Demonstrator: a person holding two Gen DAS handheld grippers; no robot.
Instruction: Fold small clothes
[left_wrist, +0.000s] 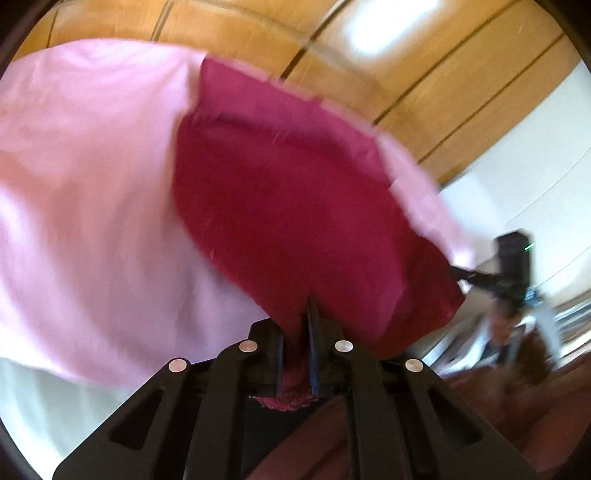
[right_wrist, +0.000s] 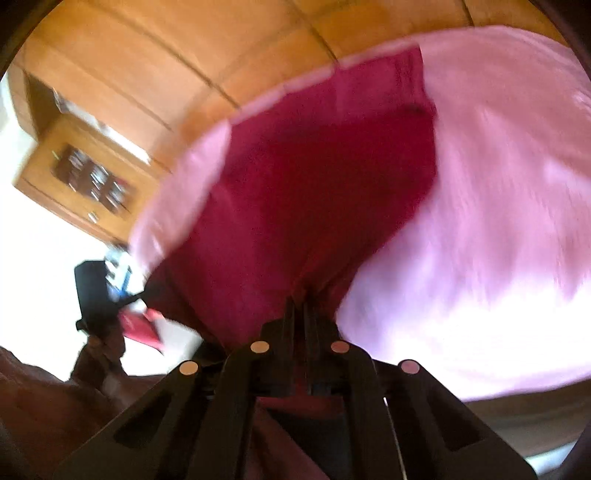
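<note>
in your left wrist view, the left gripper (left_wrist: 298, 332) is clamped on the near edge of the dark red garment (left_wrist: 295, 206), with a fold of red cloth squeezed between its two fingers and a bit of hem poking out behind them. the garment spreads away from the fingers over a pale pink sheet (left_wrist: 85, 206) that fills the left side of the picture. beyond it are wooden cupboard doors (left_wrist: 424, 74) with a bright glare on them, and a white wall (left_wrist: 535, 166) to the right. at the far right edge you can see your right gripper (left_wrist: 476, 277) from the side, blurred, at the garment's far corner. in your right wrist view, the right gripper (right_wrist: 300, 321) is pinched together on the same dark red garment (right_wrist: 314, 184), the cloth gathered into creases where it enters the fingers. here the pink sheet (right_wrist: 498, 221) lies on the right side instead. only this view shows a wooden cabinet (right_wrist: 85, 173) with dark shelves at the left, and your left gripper (right_wrist: 110, 295) low on the left, blurred, with red cloth trailing from it. both pictures are smeared by motion, so the cloth's edges are soft.
</note>
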